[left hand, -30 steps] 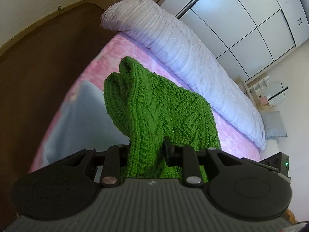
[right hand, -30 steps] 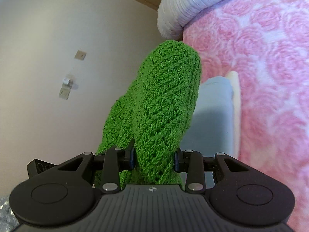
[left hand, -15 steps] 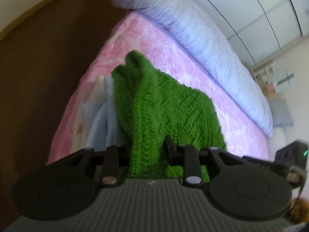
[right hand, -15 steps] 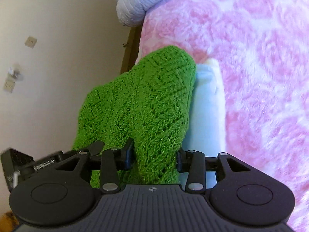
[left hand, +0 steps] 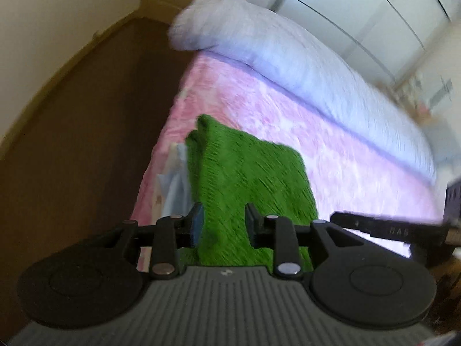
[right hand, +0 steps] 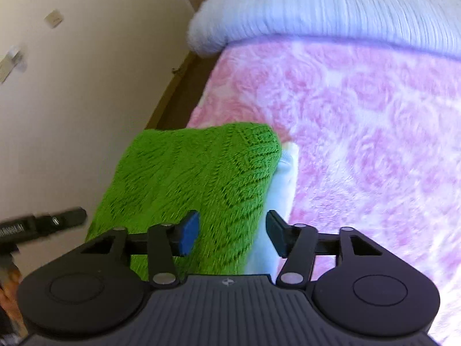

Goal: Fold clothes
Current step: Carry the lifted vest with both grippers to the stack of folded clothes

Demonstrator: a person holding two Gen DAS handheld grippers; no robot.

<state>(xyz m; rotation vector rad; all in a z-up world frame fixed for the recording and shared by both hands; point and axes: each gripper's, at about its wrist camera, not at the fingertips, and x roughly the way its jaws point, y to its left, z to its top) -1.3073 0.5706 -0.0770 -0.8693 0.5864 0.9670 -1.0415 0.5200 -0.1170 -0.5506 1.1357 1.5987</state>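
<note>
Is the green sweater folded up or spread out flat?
Folded. The green sweater is doubled into a thick bundle with a rounded fold at its far end, lying over a pale blue garment on the pink blanket.

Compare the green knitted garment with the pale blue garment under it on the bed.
The green knitted garment is bright and chunky, with a raised pattern; the pale blue garment looks smooth and plain.
The green one lies on top and shows broadly; the blue one shows only as a strip along its edge.
The green one sits between the right gripper fingers, which have just been opening; the blue one lies beside them.
Both rest on the pink blanket.
</note>
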